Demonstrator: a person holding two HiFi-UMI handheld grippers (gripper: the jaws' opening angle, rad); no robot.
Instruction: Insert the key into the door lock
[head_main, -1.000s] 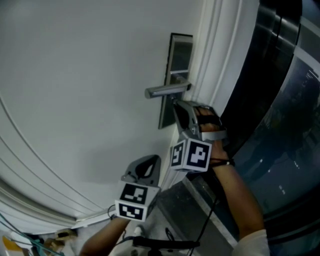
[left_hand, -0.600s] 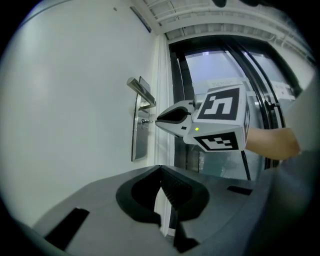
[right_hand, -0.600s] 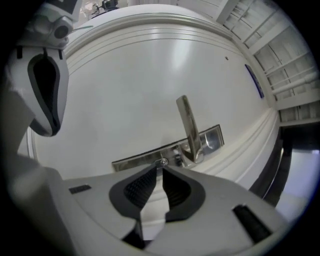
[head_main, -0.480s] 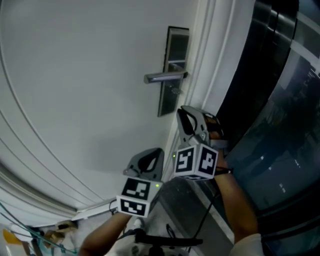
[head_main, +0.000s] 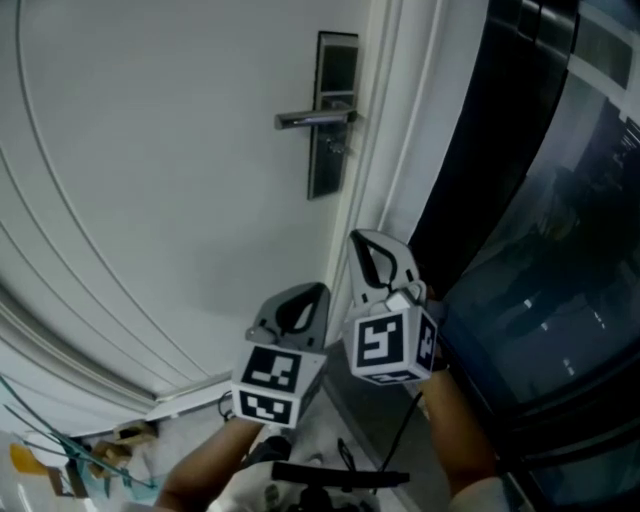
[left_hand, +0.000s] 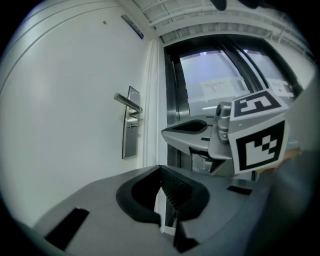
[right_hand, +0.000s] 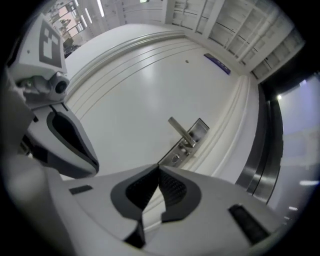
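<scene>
Left gripper (left_hand: 164, 176) and right gripper (right_hand: 159, 175): fingers together, empty, well apart from the door lock (head_main: 328, 178). The key (head_main: 337, 149) appears seated beneath the lever (head_main: 312, 119). Any further withdrawal should avoid the lever.

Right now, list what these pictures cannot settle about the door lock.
Whether a key is in: in the head view, the bit under the door handle on the lock plate is too small to tell.
Right gripper view: the plate's lower end is tiny and dim.
Left gripper view: the plate is seen at a steep slant.
</scene>
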